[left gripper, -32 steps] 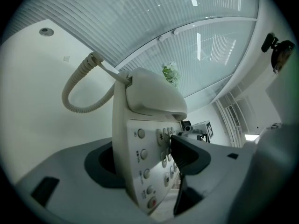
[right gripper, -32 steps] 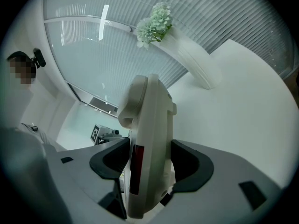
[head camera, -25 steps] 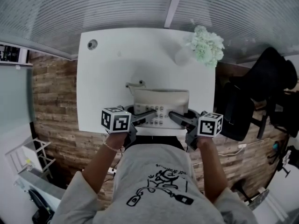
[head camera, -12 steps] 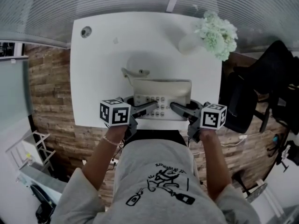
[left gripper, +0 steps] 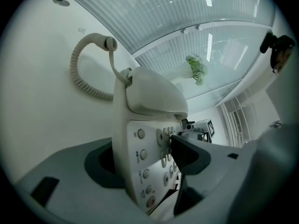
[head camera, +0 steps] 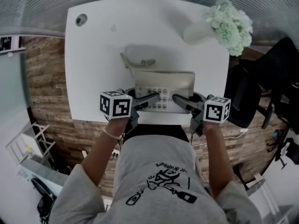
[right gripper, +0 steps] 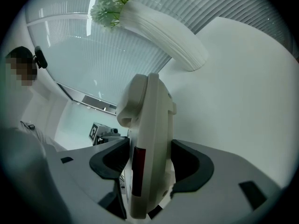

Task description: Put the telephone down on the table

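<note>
Nearest, the left tongs (head camera: 152, 99) and the right tongs (head camera: 180, 99) reach in from the near edge of the tabletop (head camera: 93, 55). They have the telephone (head camera: 163, 85) between them, one at each near corner. Each pair stands partly open, as wide as the phone's body is thick. The left pair clamps it with one pad on the keypad face and the other under the base (left gripper: 145, 160). The right pair pinches the side edge (right gripper: 152, 162).

The telephone hangs over the near middle of the tabletop. Its shadow falls apart from it on the far side, so it is probably not down yet.

To land it well, bring both tongs down at one height so the base meets the surface flat, and release only once it rests. The coiled cord (head camera: 135, 62), trailing from the far left corner, should not end up under the base.

The keypad faces up and towards the person, with the handset at the far end. The long axis runs left to right.

Farther off, at the far right, lies a white vase (head camera: 198, 31) of pale flowers (head camera: 231, 22).
</note>
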A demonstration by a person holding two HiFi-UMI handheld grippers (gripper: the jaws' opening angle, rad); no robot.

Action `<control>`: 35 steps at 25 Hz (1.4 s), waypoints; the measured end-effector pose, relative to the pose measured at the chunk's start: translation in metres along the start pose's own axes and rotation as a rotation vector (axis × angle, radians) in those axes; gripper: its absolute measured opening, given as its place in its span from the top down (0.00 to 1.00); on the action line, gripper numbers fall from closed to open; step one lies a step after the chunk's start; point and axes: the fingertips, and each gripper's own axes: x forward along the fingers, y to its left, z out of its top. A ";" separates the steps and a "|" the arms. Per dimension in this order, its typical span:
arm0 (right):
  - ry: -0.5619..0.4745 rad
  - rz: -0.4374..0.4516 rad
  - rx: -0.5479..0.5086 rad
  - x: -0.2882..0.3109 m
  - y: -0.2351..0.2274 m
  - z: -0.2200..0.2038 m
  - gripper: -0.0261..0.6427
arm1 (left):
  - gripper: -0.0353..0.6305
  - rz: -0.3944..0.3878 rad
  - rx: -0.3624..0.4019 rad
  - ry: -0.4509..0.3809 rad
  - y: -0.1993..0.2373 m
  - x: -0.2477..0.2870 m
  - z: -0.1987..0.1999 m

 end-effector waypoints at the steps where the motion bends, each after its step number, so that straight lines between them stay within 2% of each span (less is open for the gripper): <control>1: 0.001 -0.001 0.004 0.001 -0.002 0.000 0.53 | 0.50 0.002 0.000 0.003 0.002 0.001 0.000; 9: 0.015 -0.007 0.015 0.010 -0.016 -0.004 0.53 | 0.50 0.013 -0.028 0.009 0.017 0.009 -0.006; 22: 0.047 -0.032 0.039 0.017 -0.036 -0.015 0.53 | 0.49 0.034 -0.027 0.032 0.033 0.020 -0.015; 35: 0.050 -0.041 0.041 0.018 -0.042 -0.017 0.53 | 0.47 0.103 0.068 0.021 0.032 0.024 -0.013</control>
